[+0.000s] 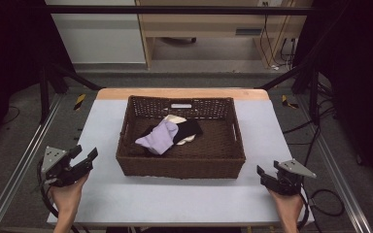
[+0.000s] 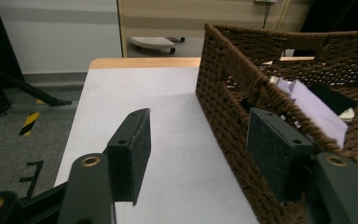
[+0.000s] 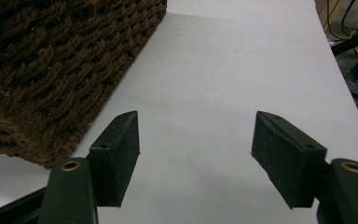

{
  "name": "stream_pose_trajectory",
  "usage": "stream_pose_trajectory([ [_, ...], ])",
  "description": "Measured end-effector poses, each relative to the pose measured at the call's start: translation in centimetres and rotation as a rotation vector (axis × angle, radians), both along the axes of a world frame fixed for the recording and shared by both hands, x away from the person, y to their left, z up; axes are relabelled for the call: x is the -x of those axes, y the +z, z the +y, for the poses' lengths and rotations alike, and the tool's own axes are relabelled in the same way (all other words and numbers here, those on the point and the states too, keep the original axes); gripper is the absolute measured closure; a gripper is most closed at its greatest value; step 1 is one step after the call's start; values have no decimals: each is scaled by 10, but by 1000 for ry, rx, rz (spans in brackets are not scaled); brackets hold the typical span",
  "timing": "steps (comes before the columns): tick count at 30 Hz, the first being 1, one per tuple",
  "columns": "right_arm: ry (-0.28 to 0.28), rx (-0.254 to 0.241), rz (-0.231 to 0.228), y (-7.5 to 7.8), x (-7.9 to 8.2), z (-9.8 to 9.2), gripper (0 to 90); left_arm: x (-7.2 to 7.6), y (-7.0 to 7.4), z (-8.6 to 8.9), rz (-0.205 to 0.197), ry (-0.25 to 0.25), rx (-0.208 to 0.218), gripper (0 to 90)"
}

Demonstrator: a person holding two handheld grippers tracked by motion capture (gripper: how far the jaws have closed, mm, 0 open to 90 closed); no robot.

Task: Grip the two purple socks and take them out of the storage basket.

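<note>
My left gripper [image 1: 88,157], lower left, and right gripper [image 1: 263,174], lower right, both gaped, holding nothing; the cloths [image 1: 167,135] lay mid-frame in the basket [image 1: 179,167], slanting lower-left to upper-right, nearer my left.

Black two-jaw grippers [image 1: 88,156] [image 1: 259,173], grey three-cornered plates, brass-ringed screws, trailing cables.

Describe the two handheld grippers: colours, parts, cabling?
Both are black two-jaw units. The left gripper and right gripper each carry a grey three-cornered plate on top and trail a black cable. Flat dark pads line the jaws, with brass-coloured screw rings at the base. Forearms are bare.
</note>
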State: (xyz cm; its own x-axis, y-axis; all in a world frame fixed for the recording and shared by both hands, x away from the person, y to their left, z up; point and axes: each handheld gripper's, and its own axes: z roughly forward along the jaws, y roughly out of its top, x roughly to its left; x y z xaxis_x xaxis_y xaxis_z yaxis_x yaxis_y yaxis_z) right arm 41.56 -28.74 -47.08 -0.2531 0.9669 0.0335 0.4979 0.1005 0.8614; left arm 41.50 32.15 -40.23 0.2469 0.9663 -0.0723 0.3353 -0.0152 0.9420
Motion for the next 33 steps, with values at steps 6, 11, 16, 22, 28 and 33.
stream_pose_trajectory([
  [6,-7,10,-7,0,-1,-2,326,1,13,-5,-31,-18,-2,418],
  [11,-4,23,-2,-1,-2,-1,331,0,23,-13,-40,-54,-14,433],
  [16,-7,24,-2,0,-1,-1,335,-4,36,-20,-64,-72,6,426],
  [22,-15,26,-3,0,-2,-2,340,-16,48,-32,-66,-97,19,431],
  [28,-15,23,-1,0,-2,-2,344,-30,55,-49,-61,-113,10,415],
  [33,-15,25,-2,0,-2,-3,351,-40,63,-62,-62,-124,-19,399],
])
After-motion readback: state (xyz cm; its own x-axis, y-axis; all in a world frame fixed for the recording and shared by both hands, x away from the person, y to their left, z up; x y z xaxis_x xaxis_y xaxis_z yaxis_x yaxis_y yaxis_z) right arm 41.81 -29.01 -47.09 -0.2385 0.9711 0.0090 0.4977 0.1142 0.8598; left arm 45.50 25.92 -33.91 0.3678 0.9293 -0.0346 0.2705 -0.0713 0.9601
